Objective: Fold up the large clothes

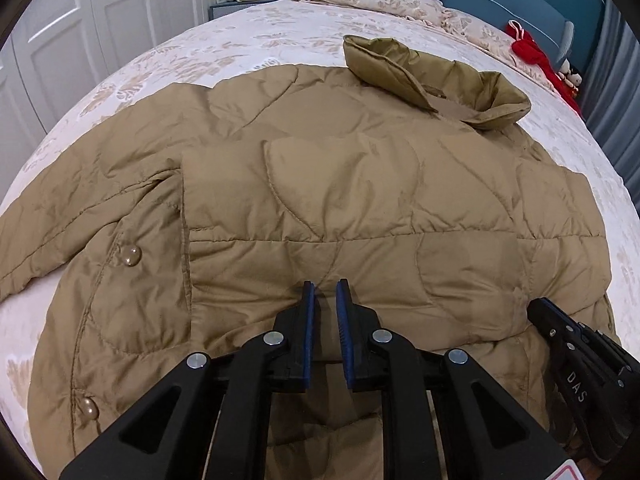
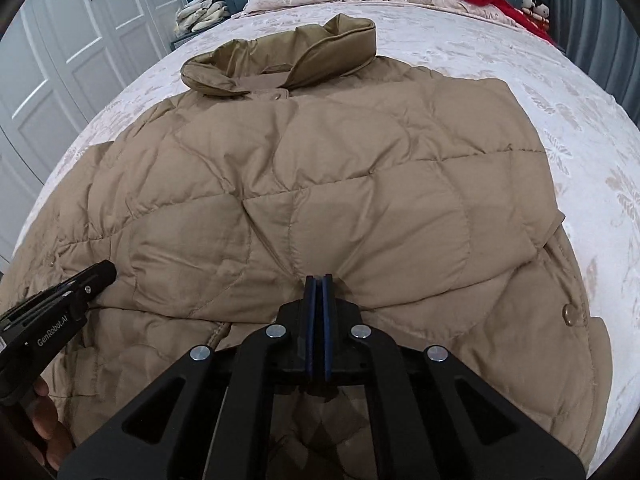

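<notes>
We have the large tan quilted puffer jacket (image 1: 352, 184) lying flat on the bed with the pale floral bedspread (image 1: 248, 36), its padded collar (image 1: 432, 76) toward the pillows and its lower part bunched under our tools. The left tongs (image 1: 325, 286) stand narrowly parted just above the fabric, and nothing shows between their blue pads (image 1: 309, 320), so they grip nothing as far as we can see. The right tongs (image 2: 319, 280) are pressed fully together, tips down at a pucker in the quilting; whether they pinch a thin fold there or merely rest on it we cannot tell. The risk, as we judge it, lies in that uncertainty: if only the outer shell is caught, the slick fabric may slip free once we lift, and the thick layer would flop back unevenly. With the left side unheld, a pull from one tool alone could drag the whole jacket across the bedspread rather than fold it, skewing the edge. On the left, the sleeve (image 1: 60, 216) is spread outward beyond the body, and the round glossy snap buttons (image 1: 131, 257) could snag a pad. The two tools also sit near each other and may collide.
</notes>
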{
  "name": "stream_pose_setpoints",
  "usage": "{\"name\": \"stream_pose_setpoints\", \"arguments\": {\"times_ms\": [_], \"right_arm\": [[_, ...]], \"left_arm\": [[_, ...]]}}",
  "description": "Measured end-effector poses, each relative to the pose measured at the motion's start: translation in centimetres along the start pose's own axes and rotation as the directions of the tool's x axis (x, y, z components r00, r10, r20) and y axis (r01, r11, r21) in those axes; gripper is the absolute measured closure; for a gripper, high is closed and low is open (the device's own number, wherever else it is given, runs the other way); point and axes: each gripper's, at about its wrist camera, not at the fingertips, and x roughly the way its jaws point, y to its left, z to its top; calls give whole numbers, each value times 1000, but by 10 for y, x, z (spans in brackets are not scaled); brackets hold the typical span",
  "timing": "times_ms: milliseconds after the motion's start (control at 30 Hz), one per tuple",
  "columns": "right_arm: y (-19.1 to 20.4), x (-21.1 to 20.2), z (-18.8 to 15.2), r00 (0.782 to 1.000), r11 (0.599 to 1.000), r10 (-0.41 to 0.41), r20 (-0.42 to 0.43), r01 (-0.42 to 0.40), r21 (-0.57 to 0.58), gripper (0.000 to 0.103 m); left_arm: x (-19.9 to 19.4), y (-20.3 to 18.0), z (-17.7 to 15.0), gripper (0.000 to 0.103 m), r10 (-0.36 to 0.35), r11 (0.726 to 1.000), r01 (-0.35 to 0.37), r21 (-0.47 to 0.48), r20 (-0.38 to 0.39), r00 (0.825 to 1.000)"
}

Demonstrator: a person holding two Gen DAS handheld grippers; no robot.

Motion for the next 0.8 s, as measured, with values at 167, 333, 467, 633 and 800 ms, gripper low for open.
{"name": "stream_pose_setpoints", "arguments": {"times_ms": [167, 333, 467, 633, 800], "right_arm": [[2, 1, -2, 1000, 1000, -17, 3, 17, -16, 102], [8, -29, 2, 999, 999, -41, 7, 41, -1, 92], [39, -64, 1, 998, 998, 0, 66, 4, -56, 86], [86, -79, 0, 994, 994, 73, 86, -65, -88, 84], [117, -83, -7, 993, 988, 90, 74, -80, -130, 83]], "left_arm": [[0, -1, -2, 88, 16, 1000, -17, 24, 6, 1000], [-43, 32, -2, 73, -37, 998, 39, -51, 28, 999], [-87, 114, -8, 41, -2, 978, 22, -208, 93, 996], [-104, 260, -30, 37, 115, 853, -71, -518, 54, 992], [-106, 375, -65, 38, 170, 653, -99, -751, 17, 985]]}}
